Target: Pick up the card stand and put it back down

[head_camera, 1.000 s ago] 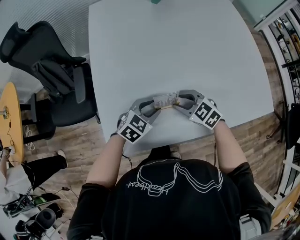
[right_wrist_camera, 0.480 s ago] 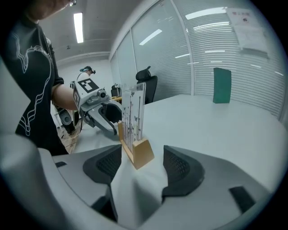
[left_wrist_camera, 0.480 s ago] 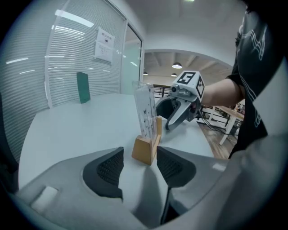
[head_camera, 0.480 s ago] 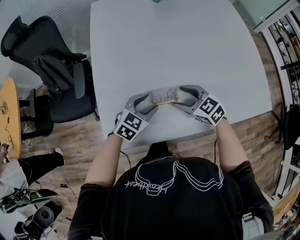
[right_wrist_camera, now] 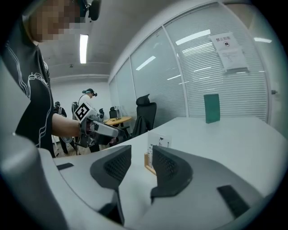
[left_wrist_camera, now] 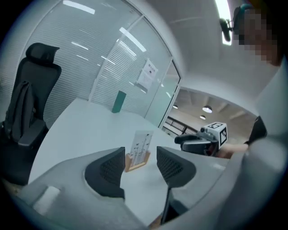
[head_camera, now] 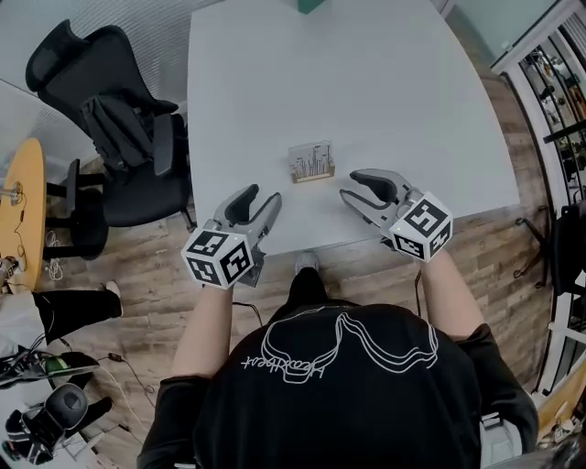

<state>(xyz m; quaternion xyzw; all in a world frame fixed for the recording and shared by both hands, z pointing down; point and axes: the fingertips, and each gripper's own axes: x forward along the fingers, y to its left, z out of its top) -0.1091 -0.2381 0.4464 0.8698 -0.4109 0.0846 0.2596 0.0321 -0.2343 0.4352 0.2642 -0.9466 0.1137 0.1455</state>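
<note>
Nearest the body, both bare forearms reach forward and hold the grippers above the near edge of the white table [head_camera: 385, 82], each pointing slightly down and angled inward, with the marker cubes at the wrist end. The left gripper [head_camera: 255, 201] hangs over the table's near-left corner. Its jaws stand well apart and have just been opening, with nothing between them. The right gripper [head_camera: 359, 189] is off to the other side. Its jaws have just been closing but a clear gap remains, and they are empty too. Between the grippers and a little farther in, touched by neither, the card stand [head_camera: 311, 162] rests on the table. Its wooden base lies flat, the white card stands upright in it, and its long axis runs side to side, roughly parallel to the near edge, with a printed face turned toward the person. At the table's far edge stands a green block [head_camera: 309, 5]. A black office chair [head_camera: 114, 128] sits beside the table on the left.
</note>
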